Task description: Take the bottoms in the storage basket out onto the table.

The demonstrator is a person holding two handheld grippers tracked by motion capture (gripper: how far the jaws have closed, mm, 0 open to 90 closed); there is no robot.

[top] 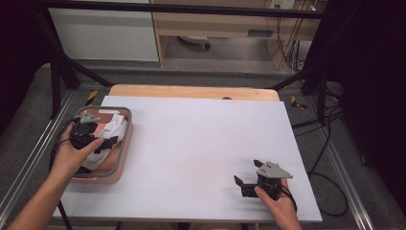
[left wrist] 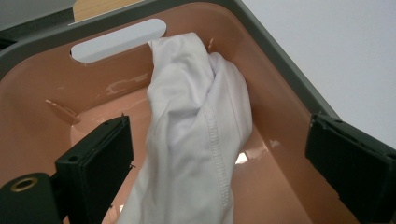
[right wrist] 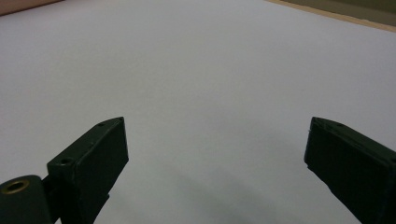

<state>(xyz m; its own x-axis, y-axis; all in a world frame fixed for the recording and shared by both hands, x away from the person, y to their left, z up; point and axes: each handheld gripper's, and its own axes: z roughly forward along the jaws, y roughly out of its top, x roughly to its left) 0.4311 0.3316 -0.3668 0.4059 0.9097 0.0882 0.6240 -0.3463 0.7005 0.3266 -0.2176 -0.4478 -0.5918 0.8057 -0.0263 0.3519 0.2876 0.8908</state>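
A salmon-pink plastic basket [top: 121, 152] with a grey rim sits at the table's left edge. A white garment [top: 114, 127] lies crumpled inside it. My left gripper [top: 106, 143] is over the basket, open. In the left gripper view its jaws stand wide on either side of the white garment [left wrist: 194, 135], which drapes up the basket [left wrist: 42, 93] wall toward a handle slot; nothing is pinched. My right gripper [top: 245, 184] rests low over the white table near the front right, open, with bare table between its jaws in the right gripper view [right wrist: 217, 163].
The white table sheet [top: 201, 143] covers a wooden tabletop whose far edge [top: 191, 91] shows. Black frame bars and cables run around the table. A cabinet and shelving stand beyond it on the floor.
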